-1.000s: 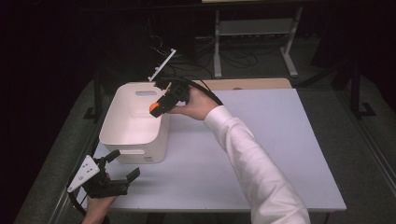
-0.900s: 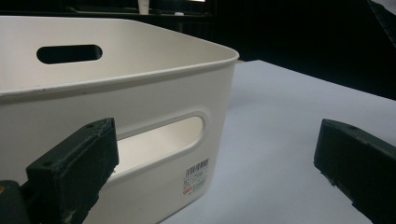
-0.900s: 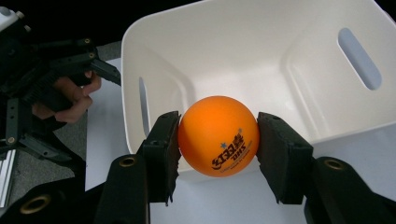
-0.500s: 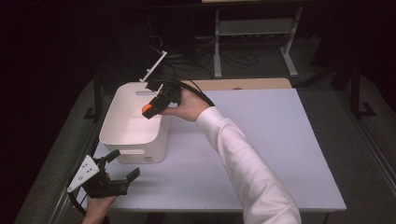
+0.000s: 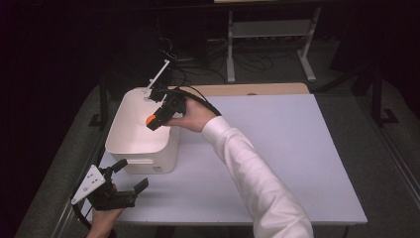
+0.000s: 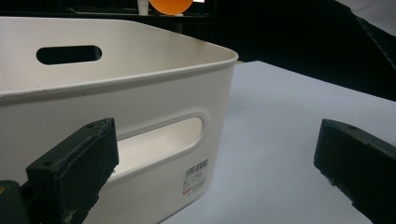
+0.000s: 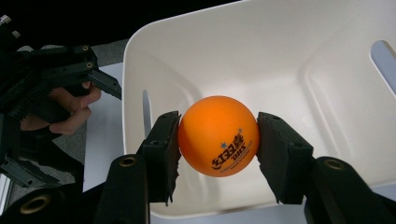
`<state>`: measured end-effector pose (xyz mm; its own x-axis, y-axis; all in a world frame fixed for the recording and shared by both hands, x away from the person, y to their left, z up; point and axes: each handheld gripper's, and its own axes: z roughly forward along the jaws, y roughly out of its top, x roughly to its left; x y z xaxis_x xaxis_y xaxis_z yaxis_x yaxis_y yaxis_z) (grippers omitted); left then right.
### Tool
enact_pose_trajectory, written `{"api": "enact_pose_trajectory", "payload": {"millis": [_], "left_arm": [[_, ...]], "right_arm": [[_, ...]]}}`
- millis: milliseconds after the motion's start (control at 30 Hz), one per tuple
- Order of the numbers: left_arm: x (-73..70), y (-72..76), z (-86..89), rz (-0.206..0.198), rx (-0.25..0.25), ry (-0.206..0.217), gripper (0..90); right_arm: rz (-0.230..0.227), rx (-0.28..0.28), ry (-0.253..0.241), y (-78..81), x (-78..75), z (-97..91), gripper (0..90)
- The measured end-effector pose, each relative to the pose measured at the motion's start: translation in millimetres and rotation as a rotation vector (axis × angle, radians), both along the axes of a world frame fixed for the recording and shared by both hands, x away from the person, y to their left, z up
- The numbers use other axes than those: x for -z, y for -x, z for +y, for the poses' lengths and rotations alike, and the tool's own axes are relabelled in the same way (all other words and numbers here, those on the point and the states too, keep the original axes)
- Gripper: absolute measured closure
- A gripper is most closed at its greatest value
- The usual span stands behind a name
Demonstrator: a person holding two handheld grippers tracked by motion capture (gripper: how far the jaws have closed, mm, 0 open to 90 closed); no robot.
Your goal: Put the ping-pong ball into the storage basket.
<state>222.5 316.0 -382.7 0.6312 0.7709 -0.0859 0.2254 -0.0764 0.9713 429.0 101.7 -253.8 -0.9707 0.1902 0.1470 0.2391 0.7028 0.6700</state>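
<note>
An orange ping-pong ball [image 7: 218, 136] with dark print sits clamped between the two black pads of my right gripper [image 7: 218, 140], held above the inside of a white plastic bin [image 7: 289, 60]. In the high view the right gripper [image 5: 152, 120] hangs over the bin [image 5: 141, 141] near its right rim, with the ball [image 5: 149, 119] at its tip. My left gripper [image 5: 131, 174] rests at the table's front left corner, just in front of the bin, jaws wide apart and nothing between them. The left gripper view faces the bin's handle slot [image 6: 161, 144], and the ball [image 6: 170, 5] shows at its top edge.
The bin stands on the left part of a pale blue-grey table [image 5: 277, 148]. A wooden board [image 5: 257, 89] lies along the table's far edge. Behind it are cables and a metal rack [image 5: 270, 29] on a dark floor.
My right gripper has carried the ball leftward and slightly down, from the bin's right rim to over its inside. The left gripper has stayed where it was.
</note>
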Motion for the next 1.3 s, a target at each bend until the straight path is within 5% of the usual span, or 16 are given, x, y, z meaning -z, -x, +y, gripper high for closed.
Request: {"api": "enact_pose_trajectory", "payload": {"millis": [167,200,567,1300], "left_arm": [[-0.1,0.1,0.0,0.002,0.003,-0.005,0.0],[-0.2,0.3,-0.1,0.003,0.001,0.001,0.0],[-0.1,0.0,-0.2,0.000,0.003,0.003,0.0],[0.6,-1.5,-1.8,-0.004,0.008,0.004,0.0]], "right_arm": [[0.002,0.010,-0.006,-0.8,1.8,2.4,45.1],[0.017,0.036,-0.001,-2.5,4.5,3.4,29.9],[-0.044,0.103,0.019,-0.4,-0.9,-8.9,0.4],[-0.115,0.138,-0.072,14.7,-11.7,-46.5,0.0]]}}
